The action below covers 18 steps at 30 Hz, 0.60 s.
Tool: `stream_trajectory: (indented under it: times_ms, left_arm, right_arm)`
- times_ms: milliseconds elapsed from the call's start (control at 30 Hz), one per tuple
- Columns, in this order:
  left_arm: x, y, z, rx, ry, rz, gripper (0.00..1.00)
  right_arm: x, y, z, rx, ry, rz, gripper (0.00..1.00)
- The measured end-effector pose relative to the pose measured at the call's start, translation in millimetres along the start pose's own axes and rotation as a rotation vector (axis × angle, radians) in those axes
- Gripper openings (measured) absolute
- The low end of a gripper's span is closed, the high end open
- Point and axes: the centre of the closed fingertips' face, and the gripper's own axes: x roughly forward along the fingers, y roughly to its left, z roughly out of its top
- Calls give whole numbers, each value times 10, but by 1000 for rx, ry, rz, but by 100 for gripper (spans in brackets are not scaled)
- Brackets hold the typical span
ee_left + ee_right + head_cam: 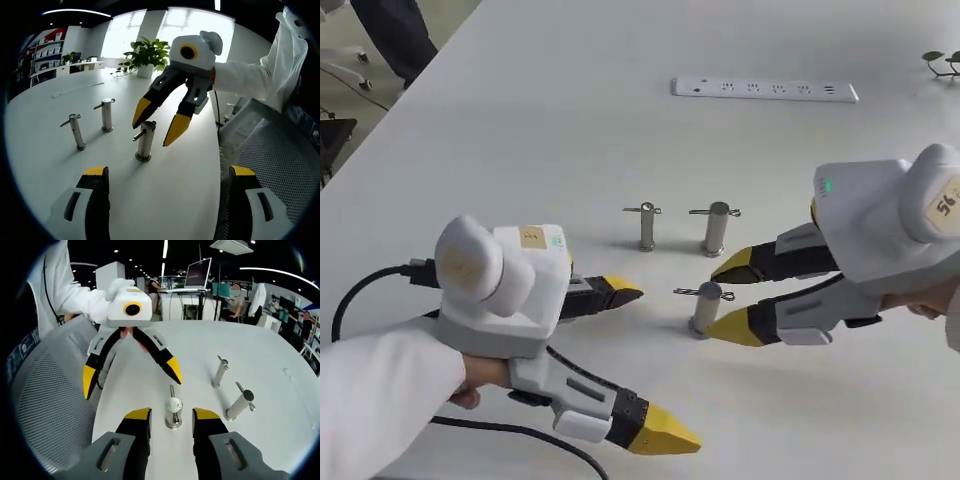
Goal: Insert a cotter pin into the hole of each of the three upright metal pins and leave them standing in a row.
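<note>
Three upright metal pins stand on the white table, each with a cotter pin through its top: a back-left pin [647, 228], a back-right pin [716, 229] and a nearer pin [705, 308]. My right gripper [723, 302] is open, its yellow tips just right of the nearer pin. In the right gripper view, that pin [173, 412] stands just ahead of the gap between the tips of the right gripper [172, 416]. My left gripper [650, 362] is open and holds nothing, left of the nearer pin. The left gripper view has the left gripper [168, 175] facing the nearer pin [145, 141] and the right gripper [154, 131].
A white power strip [765, 89] lies at the back of the table. A black cable [380, 290] trails from the left gripper. A mesh chair [270, 150] stands past the table edge, and a potted plant [147, 55] sits at the far end.
</note>
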Motion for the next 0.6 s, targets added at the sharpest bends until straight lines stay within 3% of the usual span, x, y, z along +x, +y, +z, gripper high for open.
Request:
stream_trajectory:
  times_ms: [267, 600]
  left_arm:
    - [-75, 64, 6, 3, 3, 31, 99]
    - [-114, 126, 36, 14, -1, 59, 99]
  right_arm:
    - [64, -13, 25, 7, -11, 2, 26]
    - [119, -29, -6, 19, -11, 13, 14]
